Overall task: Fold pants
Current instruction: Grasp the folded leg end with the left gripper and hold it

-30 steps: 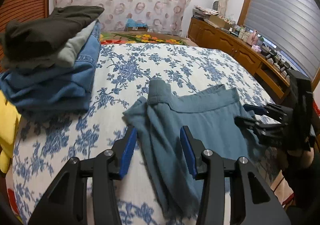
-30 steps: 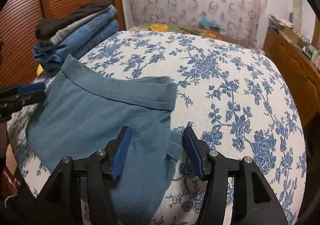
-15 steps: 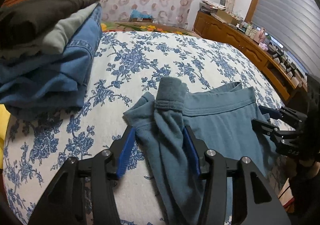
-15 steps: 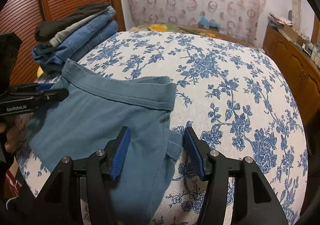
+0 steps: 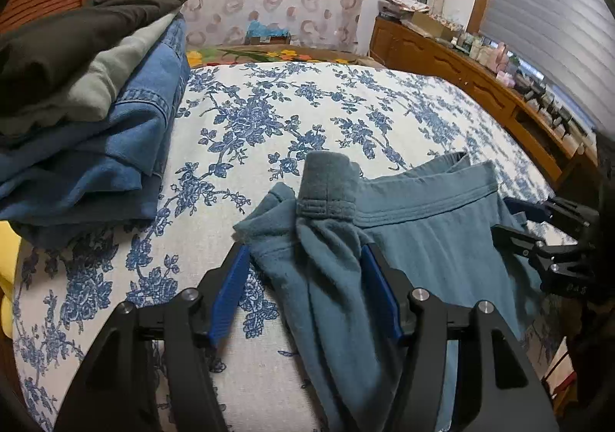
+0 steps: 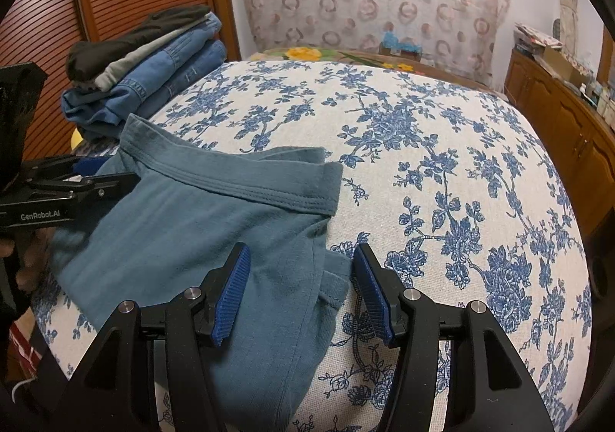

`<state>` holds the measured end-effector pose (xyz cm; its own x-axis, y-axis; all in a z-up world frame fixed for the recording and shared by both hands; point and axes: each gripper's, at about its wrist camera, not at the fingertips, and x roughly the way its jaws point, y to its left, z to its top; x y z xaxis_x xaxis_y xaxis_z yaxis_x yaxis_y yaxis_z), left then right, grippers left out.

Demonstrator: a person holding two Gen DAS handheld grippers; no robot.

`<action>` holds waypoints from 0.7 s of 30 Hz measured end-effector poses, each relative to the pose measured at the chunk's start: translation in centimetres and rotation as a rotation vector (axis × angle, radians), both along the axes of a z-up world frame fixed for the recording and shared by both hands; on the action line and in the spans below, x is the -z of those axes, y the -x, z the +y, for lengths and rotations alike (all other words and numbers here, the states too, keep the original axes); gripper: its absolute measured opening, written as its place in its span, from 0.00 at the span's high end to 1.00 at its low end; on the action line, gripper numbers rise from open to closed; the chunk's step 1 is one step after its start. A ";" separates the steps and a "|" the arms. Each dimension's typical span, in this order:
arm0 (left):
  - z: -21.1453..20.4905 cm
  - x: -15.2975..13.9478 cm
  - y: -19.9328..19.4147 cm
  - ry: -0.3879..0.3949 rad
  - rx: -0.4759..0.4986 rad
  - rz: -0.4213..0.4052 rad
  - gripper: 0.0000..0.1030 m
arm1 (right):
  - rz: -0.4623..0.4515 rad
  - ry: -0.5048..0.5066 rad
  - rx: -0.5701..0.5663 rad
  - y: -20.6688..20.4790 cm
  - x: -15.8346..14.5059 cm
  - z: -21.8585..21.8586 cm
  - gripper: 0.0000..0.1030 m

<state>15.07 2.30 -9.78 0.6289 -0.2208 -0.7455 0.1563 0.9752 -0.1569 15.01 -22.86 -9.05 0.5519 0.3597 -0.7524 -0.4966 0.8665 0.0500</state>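
1. The teal pants [image 6: 215, 224] lie on the floral bedspread [image 6: 442, 147], close to the near edge, with the waistband [image 6: 238, 186] running across from about 9 to 3 o'clock as I look over the right gripper [image 6: 301, 291].
2. The right gripper stands wide open and holds nothing; the waist's right side edge sits between its blue pads, straight ahead at 12 o'clock.
3. The left gripper [image 5: 305, 288] is equally wide open, its pads straddling a bunched, rumpled corner of the waistband [image 5: 326, 182], which rises at 12 o'clock; it is not clamped on the cloth.
4. The pants' long axis seems to run from the waistband back toward both grippers, the legs trailing off the near edge and out of view.
5. Each gripper is nearest its own end of the waist, so the grab likely takes both, closing at once.
6. A stack of folded clothes [image 5: 88, 117] sits at 10 o'clock from the left gripper, apart from the pants.
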 end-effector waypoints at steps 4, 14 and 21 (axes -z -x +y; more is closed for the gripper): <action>0.5 0.0 0.0 0.033 0.000 0.001 0.41 | -0.005 -0.001 0.009 0.0 -0.1 -0.1 0.44; 0.6 -0.1 -0.1 0.029 0.000 0.001 0.41 | 0.019 -0.067 0.059 1.7 -1.3 -2.8 0.45; 0.5 0.0 0.1 0.045 0.000 0.000 0.41 | 0.047 -0.044 0.034 1.2 -0.4 -1.4 0.55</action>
